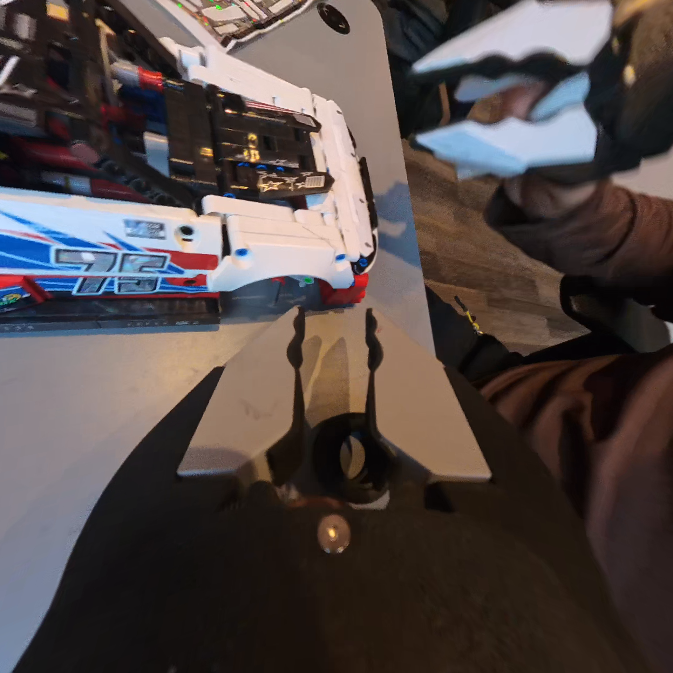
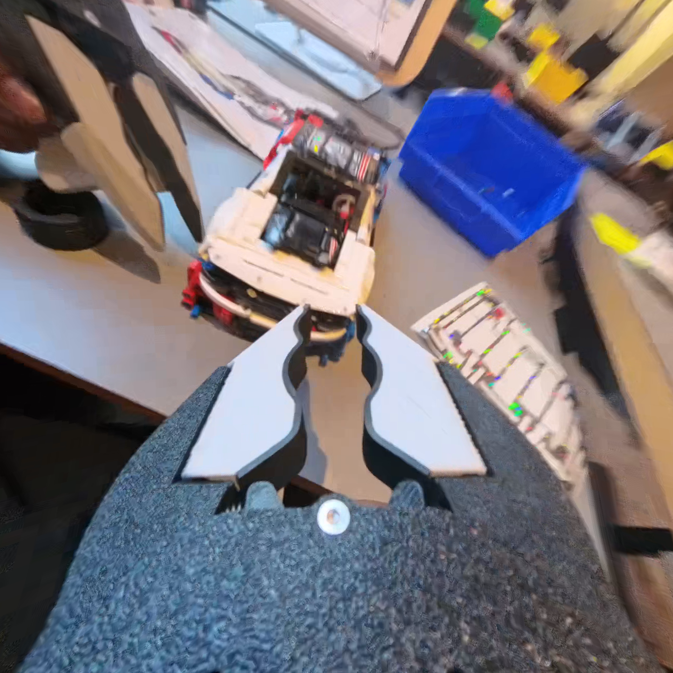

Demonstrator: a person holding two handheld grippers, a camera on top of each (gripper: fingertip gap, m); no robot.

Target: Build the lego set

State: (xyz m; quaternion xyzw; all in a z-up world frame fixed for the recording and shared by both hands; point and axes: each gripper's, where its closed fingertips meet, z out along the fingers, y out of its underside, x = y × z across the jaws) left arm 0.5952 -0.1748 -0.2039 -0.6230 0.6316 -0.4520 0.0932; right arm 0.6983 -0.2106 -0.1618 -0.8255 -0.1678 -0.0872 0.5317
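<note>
A white lego race car (image 1: 233,233) with red and blue livery stands on the grey table (image 1: 91,400), its roof open over black inner parts. My left gripper (image 1: 334,317) is open with nothing between its tips, just in front of the car's wheel arch. A black tyre (image 1: 349,455) shows low between the finger roots, and the pads do not touch it. In the right wrist view the tyre (image 2: 62,218) sits under the left gripper (image 2: 120,153). My right gripper (image 2: 331,311) is open and empty, hovering before the end of the car (image 2: 291,255). It also shows, blurred, in the left wrist view (image 1: 510,109).
A blue bin (image 2: 484,171) stands right of the car. A printed sheet (image 2: 502,375) lies at the right front. Another black wheel (image 1: 333,16) lies at the table's far edge. A person's brown sleeve (image 1: 582,418) is beside the table edge. My hands' fingertips stand some 12 cm from each other.
</note>
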